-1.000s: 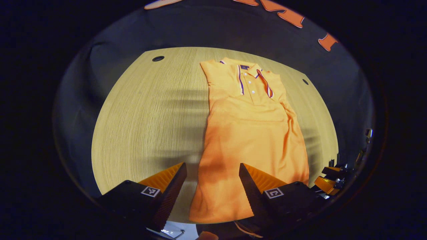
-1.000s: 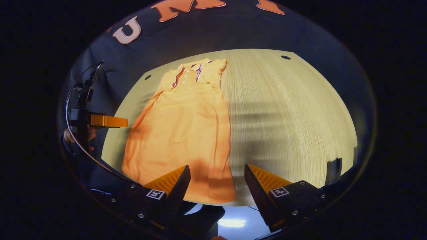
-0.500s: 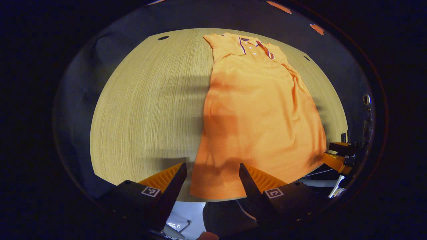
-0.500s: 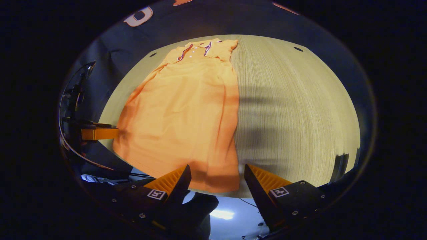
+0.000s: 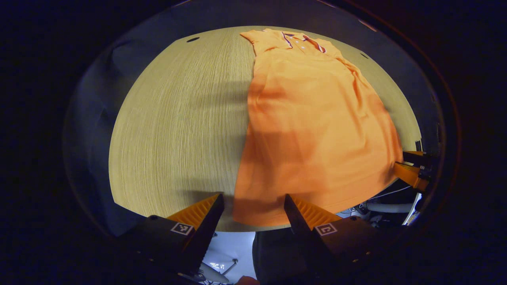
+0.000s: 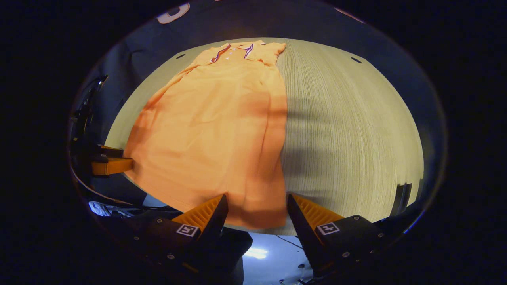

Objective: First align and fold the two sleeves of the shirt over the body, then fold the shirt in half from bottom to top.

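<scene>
1. Orange polo shirt [image 5: 317, 130] lies flat on the pale wooden table [image 5: 178, 130], collar at the far edge and hem at the near edge. Both sleeves look already folded in, so the body forms a long, narrow panel.

2. By my reading, the step in hand is the bottom-to-top fold: each gripper lines up on one hem corner.

3. In the left gripper view, the left gripper [image 5: 253, 204] has its jaws apart, with the hem's left corner lying between them. Nothing is pinched yet.

4. In the right gripper view, the right gripper [image 6: 256, 204] also has its jaws apart, straddling the hem's right corner, unclamped. Each gripper shows at the edge of the other's view, beside the opposite hem corner.

5. To do it well, I would bring each pair of jaws onto its corner at an equal way in from the side edge and close on all fabric layers together, tucked sleeve edges included if they reach that low.

6. Lift both corners together and level, then carry them straight toward the collar [image 5: 301, 39], so the side edges stack and the fold line runs square across the middle.

7. Risks, as I judge them: catching only the top layer, uneven lift skewing the fold, or dragging the shirt along the table, since the hem sits at the near edge.

8. No containers can be seen here; nothing holds anything, and the shirt simply rests on the table.
</scene>
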The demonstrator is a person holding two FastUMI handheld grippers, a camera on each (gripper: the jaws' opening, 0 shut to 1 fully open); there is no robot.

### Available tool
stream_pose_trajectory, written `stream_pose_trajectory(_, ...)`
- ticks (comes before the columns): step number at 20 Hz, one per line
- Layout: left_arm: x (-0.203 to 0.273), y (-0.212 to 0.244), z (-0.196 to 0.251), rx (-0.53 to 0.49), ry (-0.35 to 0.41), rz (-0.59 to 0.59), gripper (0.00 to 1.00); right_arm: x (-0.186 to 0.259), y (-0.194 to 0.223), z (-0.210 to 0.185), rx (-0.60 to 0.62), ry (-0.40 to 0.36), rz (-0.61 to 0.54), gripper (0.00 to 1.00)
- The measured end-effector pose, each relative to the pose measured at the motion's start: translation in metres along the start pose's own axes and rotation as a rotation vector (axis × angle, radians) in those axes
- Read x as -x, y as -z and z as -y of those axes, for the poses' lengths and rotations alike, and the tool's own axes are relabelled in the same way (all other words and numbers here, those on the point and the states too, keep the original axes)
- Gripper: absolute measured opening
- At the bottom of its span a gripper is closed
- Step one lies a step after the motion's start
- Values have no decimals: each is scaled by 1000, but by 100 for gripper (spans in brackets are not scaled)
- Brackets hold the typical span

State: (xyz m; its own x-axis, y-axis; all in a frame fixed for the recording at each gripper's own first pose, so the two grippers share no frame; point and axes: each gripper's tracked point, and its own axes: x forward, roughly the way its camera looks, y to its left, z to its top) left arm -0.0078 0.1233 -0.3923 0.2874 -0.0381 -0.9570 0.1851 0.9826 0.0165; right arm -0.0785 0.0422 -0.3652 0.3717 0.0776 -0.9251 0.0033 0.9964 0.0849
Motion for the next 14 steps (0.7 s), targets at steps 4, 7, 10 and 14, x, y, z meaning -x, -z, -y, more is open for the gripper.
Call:
stream_pose_trajectory(4,0,-3,6,-54,8,73,98,-2,-3,0,12,15,25,77)
stream_pose_trajectory(7,-2,-1,12,-46,16,80,86,-4,-6,9,-67,43,28,39)
stream_pose_trajectory(10,-3,-4,30,-53,26,75,59,-5,-7,3,-63,26,4,22)
stream_pose_trajectory(14,0,-3,35,-58,-8,57,11,-4,-6,-2,-37,0,-17,22)
